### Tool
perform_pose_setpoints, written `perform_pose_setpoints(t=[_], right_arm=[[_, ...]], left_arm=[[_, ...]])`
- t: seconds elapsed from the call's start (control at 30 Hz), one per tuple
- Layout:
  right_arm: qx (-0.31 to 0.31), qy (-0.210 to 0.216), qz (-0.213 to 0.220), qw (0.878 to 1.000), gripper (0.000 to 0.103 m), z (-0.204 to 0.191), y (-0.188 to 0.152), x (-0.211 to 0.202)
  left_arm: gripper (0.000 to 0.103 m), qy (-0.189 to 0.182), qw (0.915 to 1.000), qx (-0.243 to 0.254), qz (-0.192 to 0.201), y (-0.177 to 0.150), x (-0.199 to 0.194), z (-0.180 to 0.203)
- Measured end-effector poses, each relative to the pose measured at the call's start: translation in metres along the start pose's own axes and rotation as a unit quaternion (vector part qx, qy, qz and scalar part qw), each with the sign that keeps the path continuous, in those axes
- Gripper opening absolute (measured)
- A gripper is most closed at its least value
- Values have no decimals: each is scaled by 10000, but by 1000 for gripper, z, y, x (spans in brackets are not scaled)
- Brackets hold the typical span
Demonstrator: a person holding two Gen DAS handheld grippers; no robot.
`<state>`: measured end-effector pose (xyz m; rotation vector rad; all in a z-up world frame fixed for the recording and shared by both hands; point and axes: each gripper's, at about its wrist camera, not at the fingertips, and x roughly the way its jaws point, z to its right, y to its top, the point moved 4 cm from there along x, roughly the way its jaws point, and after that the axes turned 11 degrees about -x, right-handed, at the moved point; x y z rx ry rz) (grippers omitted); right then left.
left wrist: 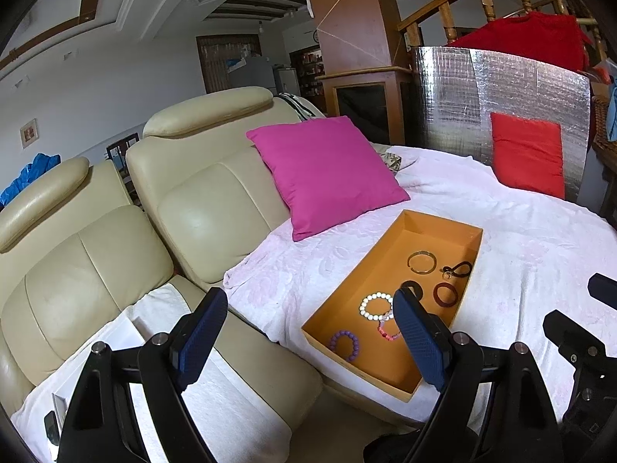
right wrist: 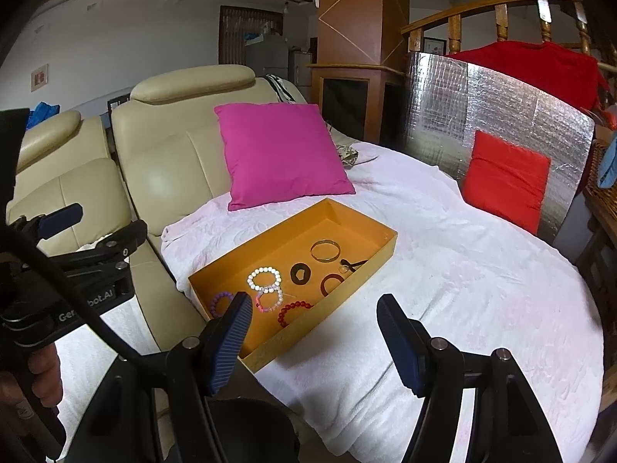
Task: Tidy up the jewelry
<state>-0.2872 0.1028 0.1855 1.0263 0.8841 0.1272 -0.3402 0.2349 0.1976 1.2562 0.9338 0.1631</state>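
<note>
An orange tray (right wrist: 231, 266) is lying on a pale pink blanket (right wrist: 462, 289) at the centre of the right wrist frame, holding the jewelry: a white bead bracelet (right wrist: 264, 278), a purple bead bracelet (right wrist: 220, 302), a pink bead bracelet (right wrist: 270, 301), a red bead bracelet (right wrist: 295, 310), a gold bangle (right wrist: 326, 251), a dark ring (right wrist: 300, 272) and a dark red bangle (right wrist: 332, 284). The right gripper (right wrist: 314, 337) is hovering at the lower centre over the tray's near edge, jaws spread wide and gripping nothing. In the left wrist view the left gripper (left wrist: 310, 337) is likewise gaping, its fingers framing the tray's near-left corner at the bottom of the frame. A magenta cushion (right wrist: 283, 154) is leaning against a cream leather sofa (right wrist: 166, 169) in the upper left, and a red cushion (right wrist: 505, 179) is propped against a silver foil panel (right wrist: 501, 112) at the right.
</note>
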Motion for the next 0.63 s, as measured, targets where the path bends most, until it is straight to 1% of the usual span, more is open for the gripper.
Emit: perform_pose_setpoints(t=[0.37,0.47,0.5,0.57,0.63], right_arm=[[-109,35,-60,9999,71,-3,8,14],[-48,51,-37,10000,71,1,9,17],[-3,42,-24,10000,71,5,9,18],[115,-37,6,9999,71,19,4,17],[263,-234,26,9994,71,40,-4,16]], left_arm=[[88,129,9998,-18,-117,-2,15,-6],[88,140,9998,67,-96,-1,18,1],[88,94,9999,119,-75,-1,19,6],[88,-141,9996,226,-5,0,17,20],[88,-449,9981,429,-50,1,21,52]])
